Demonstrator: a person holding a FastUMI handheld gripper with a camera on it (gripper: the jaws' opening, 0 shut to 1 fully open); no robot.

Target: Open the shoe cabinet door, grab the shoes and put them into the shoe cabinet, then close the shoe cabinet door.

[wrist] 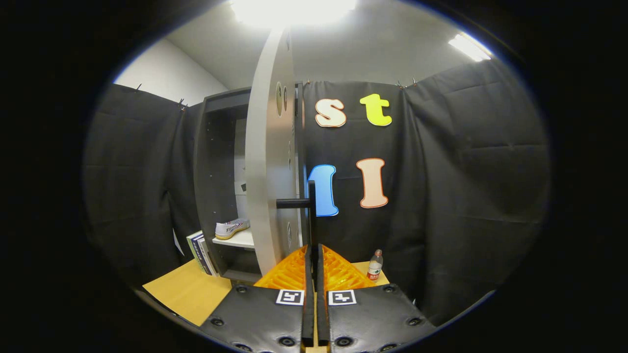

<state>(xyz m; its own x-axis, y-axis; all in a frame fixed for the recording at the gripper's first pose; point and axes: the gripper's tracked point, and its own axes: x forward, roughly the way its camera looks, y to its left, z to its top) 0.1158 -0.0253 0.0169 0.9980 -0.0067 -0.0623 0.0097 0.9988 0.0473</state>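
- My tool (314,255) is clenched on the door's (267,162) dark handle (311,215).
- The door stands open, edge-on.
- One shoe (231,228) sits on the cabinet (216,162) shelf.
- One bottle (375,265) stands on the table (189,289); its label is unreadable.

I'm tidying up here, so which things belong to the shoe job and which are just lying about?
Job: shoe cabinet, its open door, door handle between the gripper fingers, shoe on the shelf.
Lying about: books, bottle.

Gripper-mounted view, close behind cabinet door (267,162)
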